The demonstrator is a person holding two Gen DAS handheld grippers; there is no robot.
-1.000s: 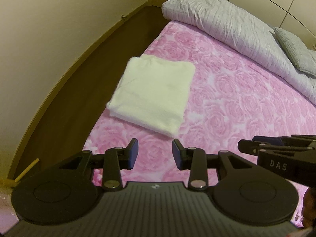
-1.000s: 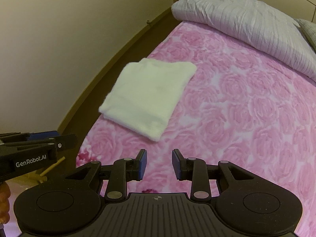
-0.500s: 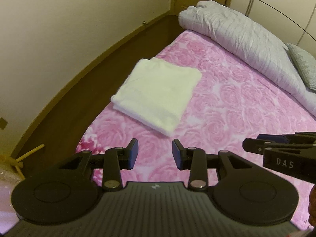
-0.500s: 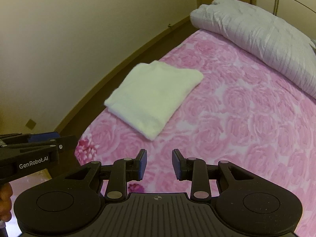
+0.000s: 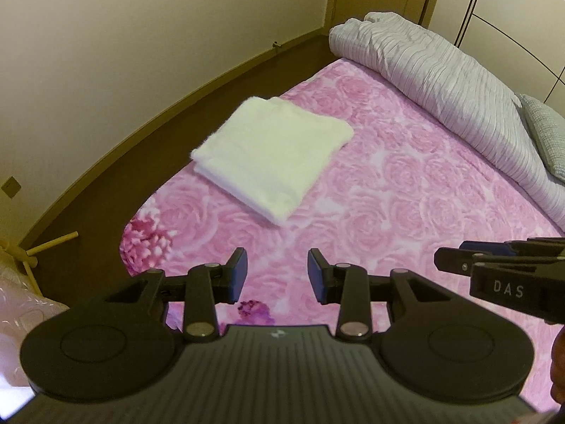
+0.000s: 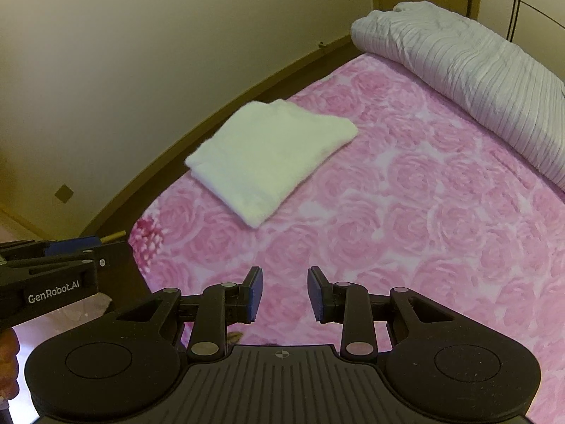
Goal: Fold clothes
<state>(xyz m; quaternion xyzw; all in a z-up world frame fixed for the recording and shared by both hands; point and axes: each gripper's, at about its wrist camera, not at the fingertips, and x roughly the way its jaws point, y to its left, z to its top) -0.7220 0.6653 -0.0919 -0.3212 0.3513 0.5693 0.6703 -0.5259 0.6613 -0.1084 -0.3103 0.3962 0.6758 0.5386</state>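
Note:
A white folded garment [image 5: 272, 155] lies flat on the pink rose-patterned bed [image 5: 406, 194], near its left edge; it also shows in the right wrist view [image 6: 272, 155]. My left gripper [image 5: 277, 275] is open and empty, held above the bed's near corner, well short of the garment. My right gripper [image 6: 284, 291] is open and empty too, at a similar distance from it. The right gripper shows at the right of the left wrist view [image 5: 501, 268]; the left one shows at the left of the right wrist view [image 6: 56, 265].
A rolled grey duvet [image 5: 441, 70] lies along the far side of the bed, with a grey pillow [image 5: 547, 137] beside it. Dark floor [image 5: 141, 148] and a cream wall [image 5: 141, 35] run along the bed's left. A wooden stick [image 5: 53, 243] lies on the floor.
Both grippers have pulled back and risen away from the folded garment, which now looks smaller and farther off. Both stay open. The garment has not moved.

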